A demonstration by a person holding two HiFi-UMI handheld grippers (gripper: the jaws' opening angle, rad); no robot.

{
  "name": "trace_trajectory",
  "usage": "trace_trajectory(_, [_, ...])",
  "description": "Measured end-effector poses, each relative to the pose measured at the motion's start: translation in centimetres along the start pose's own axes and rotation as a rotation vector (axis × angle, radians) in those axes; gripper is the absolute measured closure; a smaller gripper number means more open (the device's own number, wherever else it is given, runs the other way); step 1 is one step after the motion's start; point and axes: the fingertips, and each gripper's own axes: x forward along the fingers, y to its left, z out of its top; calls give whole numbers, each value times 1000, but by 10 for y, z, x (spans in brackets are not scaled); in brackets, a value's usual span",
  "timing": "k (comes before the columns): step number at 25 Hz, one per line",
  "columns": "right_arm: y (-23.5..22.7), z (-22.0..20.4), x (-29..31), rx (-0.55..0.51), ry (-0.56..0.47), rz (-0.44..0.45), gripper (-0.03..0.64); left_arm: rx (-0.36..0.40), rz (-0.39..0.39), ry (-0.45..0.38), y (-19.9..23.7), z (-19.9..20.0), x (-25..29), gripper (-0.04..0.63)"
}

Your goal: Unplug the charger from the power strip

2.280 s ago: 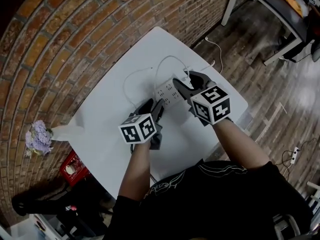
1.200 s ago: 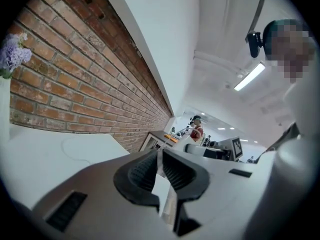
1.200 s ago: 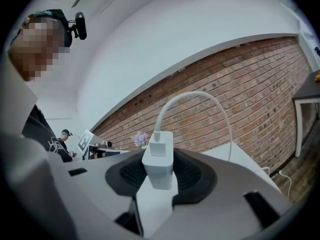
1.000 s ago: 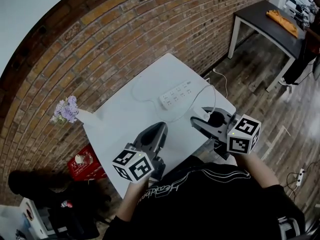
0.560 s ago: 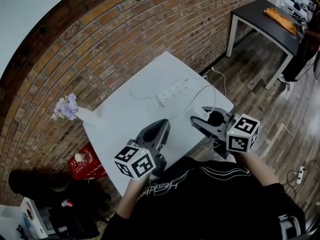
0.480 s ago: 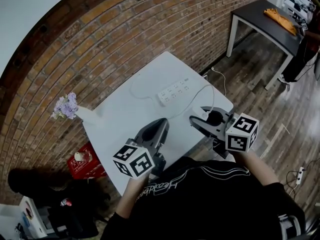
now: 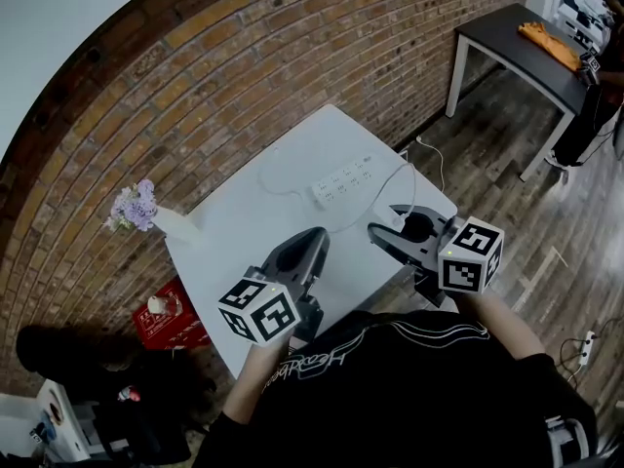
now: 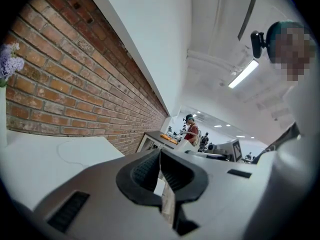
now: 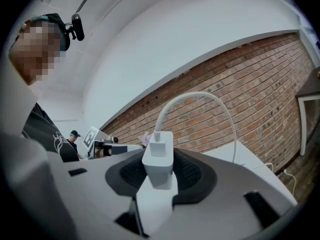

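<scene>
The white power strip (image 7: 343, 180) lies on the white table (image 7: 244, 217) near the brick wall, its thin cord curling off to the left. My right gripper (image 7: 382, 232) hangs over the table's near right edge, away from the strip, shut on the white charger (image 9: 159, 159). The charger's cable (image 9: 200, 101) arches up out of its top and over to the right. My left gripper (image 7: 317, 239) hovers over the near part of the table. Its jaws are shut with nothing between them in the left gripper view (image 8: 160, 171).
A vase of purple flowers (image 7: 136, 208) stands at the table's left corner. A red crate (image 7: 159, 312) sits on the floor below it. A dark table (image 7: 522, 42) with an orange cloth stands at the far right. A person (image 8: 191, 130) stands far off in the room.
Both grippers have drawn back from the power strip toward the near table edge, the right one carrying the charger out of the strip. Over the last second they have hardly moved.
</scene>
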Motion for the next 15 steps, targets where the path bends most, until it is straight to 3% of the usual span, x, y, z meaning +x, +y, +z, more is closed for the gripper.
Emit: trace_trajectory(15, [5,1,4,-23,17,11,499,0,8,-17,0,6,-4,588])
